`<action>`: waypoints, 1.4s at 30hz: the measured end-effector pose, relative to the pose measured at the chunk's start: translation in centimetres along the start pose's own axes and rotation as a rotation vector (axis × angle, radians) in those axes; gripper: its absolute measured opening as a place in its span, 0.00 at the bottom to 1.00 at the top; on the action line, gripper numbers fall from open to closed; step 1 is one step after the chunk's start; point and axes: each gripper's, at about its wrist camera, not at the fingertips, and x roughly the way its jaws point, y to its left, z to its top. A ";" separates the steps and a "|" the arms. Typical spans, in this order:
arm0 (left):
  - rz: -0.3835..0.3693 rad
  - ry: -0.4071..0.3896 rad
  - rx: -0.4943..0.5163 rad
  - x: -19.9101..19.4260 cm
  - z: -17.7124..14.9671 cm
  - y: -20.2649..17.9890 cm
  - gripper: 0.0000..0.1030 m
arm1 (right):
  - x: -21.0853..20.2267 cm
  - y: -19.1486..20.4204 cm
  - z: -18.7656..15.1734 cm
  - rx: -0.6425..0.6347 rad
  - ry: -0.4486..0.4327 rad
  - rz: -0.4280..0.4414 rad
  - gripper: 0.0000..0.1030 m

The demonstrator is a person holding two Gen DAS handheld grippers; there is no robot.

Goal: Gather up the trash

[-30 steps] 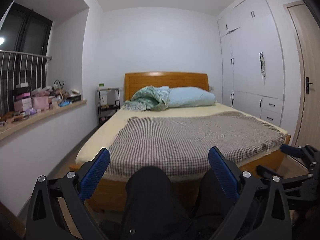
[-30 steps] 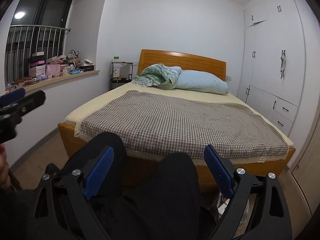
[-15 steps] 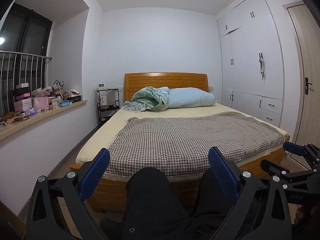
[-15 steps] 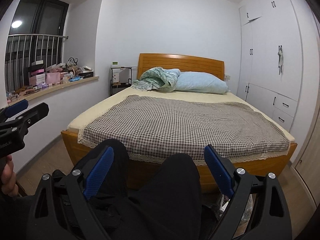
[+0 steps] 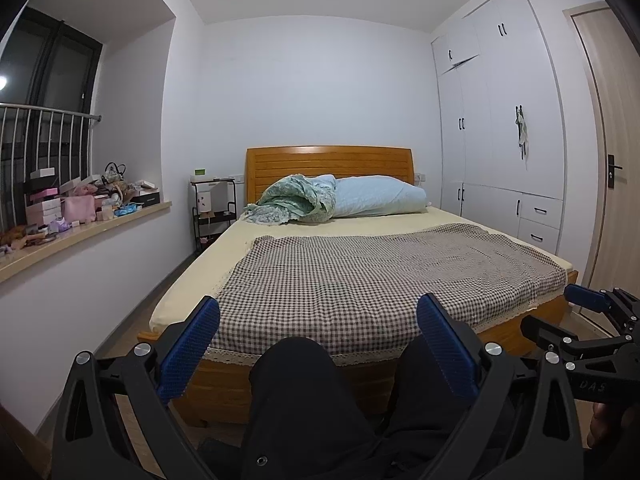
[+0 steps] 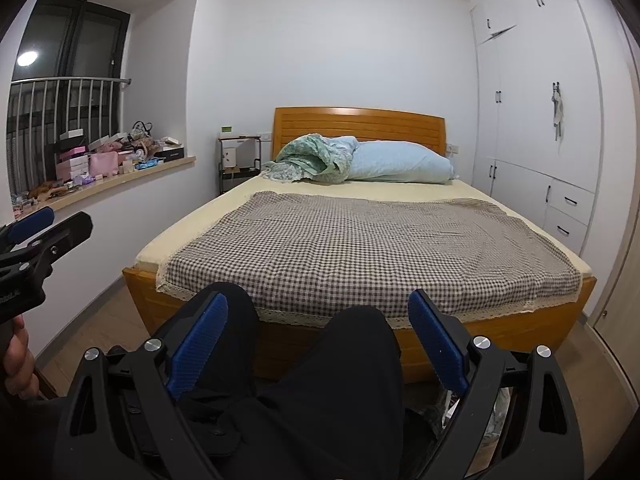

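Note:
My left gripper (image 5: 318, 316) is open and empty, held over the person's black-trousered knees (image 5: 296, 380) and facing the bed. My right gripper (image 6: 318, 314) is open and empty too, at the same height. Each gripper shows in the other's view: the right one at the right edge (image 5: 588, 320), the left one at the left edge (image 6: 36, 236). Something pale and crumpled, partly hidden, lies on the floor behind the right gripper's right finger (image 6: 496, 412); I cannot tell what it is. No other trash is plainly visible.
A wooden bed (image 6: 200, 304) with a checked cover (image 6: 360, 248), a pillow and a green blanket fills the room. A cluttered window sill (image 5: 80, 208) runs along the left. A black bedside rack (image 5: 212, 216) stands by the headboard. White wardrobes (image 5: 500, 140) and a door (image 5: 612, 160) are on the right.
Both views have tilted up and drawn back a little, so the bed sits lower and more of its foot board shows. Both grippers stay open.

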 end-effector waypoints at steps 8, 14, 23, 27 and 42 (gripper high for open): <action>-0.004 0.009 0.000 0.2 -0.1 -0.2 0.93 | -0.1 0.1 0.0 -0.005 0.003 -0.002 0.85; -0.004 0.000 0.008 0.1 -0.1 -0.6 0.93 | -0.4 0.1 0.1 -0.011 0.000 0.001 0.85; -0.003 -0.001 0.007 0.0 -0.2 -0.7 0.93 | -0.5 -0.3 0.1 -0.006 0.002 0.007 0.85; -0.002 -0.002 0.007 0.0 -0.2 -0.7 0.93 | -0.5 -0.5 0.0 -0.004 0.008 0.015 0.85; -0.012 0.000 -0.003 0.2 -0.4 -0.5 0.93 | -0.7 -0.7 0.0 -0.007 0.004 0.014 0.85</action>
